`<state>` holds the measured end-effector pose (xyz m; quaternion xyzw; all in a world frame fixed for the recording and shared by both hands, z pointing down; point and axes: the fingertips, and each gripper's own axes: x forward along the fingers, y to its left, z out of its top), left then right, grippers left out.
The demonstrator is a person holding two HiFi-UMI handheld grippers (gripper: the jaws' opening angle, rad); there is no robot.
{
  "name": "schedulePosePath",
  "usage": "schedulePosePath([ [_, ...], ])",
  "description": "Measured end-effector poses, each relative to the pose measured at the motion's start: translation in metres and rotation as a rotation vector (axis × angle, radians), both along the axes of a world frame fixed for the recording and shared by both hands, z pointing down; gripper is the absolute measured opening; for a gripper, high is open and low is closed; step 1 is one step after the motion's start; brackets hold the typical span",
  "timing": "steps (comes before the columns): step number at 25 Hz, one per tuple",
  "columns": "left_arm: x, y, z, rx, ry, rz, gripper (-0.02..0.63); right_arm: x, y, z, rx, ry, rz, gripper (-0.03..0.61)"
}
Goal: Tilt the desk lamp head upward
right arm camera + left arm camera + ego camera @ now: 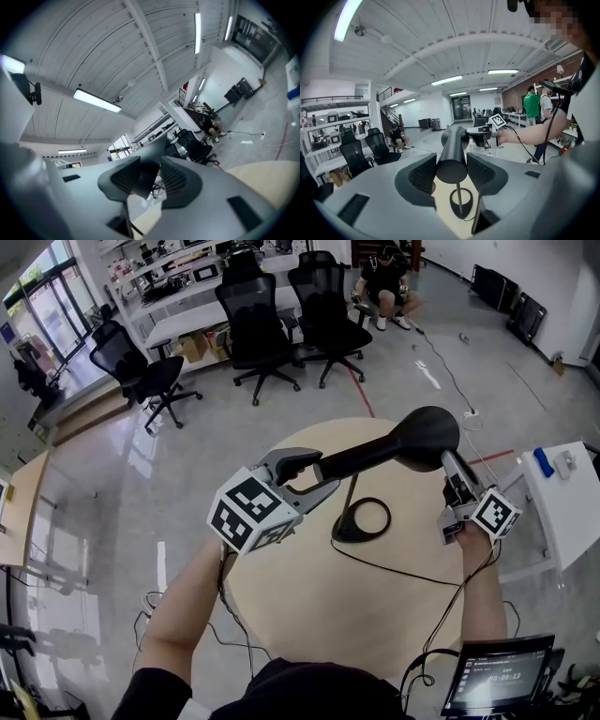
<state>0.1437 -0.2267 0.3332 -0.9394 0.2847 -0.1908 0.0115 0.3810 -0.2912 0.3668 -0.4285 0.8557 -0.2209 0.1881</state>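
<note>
Holding matte-black desk lamp level over round table, your L gripper clamped on arm's tail at 9 o'clock, R gripper pinching bulbous head at 3, ring base at 6 betw. them.

black desk lamp: ring base flat on tabletop, nearer far edge; arm almost level, round head at right end

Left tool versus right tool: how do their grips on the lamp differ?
The left tool clamps the narrow end of the lamp head; the right tool clamps its wide round end. The left tool points along the head; the right tool comes at it crosswise. Both are shut on the lamp.
</note>
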Motion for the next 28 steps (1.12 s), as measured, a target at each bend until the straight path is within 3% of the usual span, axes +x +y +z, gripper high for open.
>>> schedulePosePath([
  [6,-0.001,0.001,0.013,-0.014,0.015,-0.006,0.212,0.008,0.008,-0.017,0.029,0.099,0.064,0.140],
  [28,-0.001,-0.008,0.033,-0.025,0.058,-0.015,0.212,-0.003,0.014,-0.067,0.157,0.358,0.110,0.140],
])
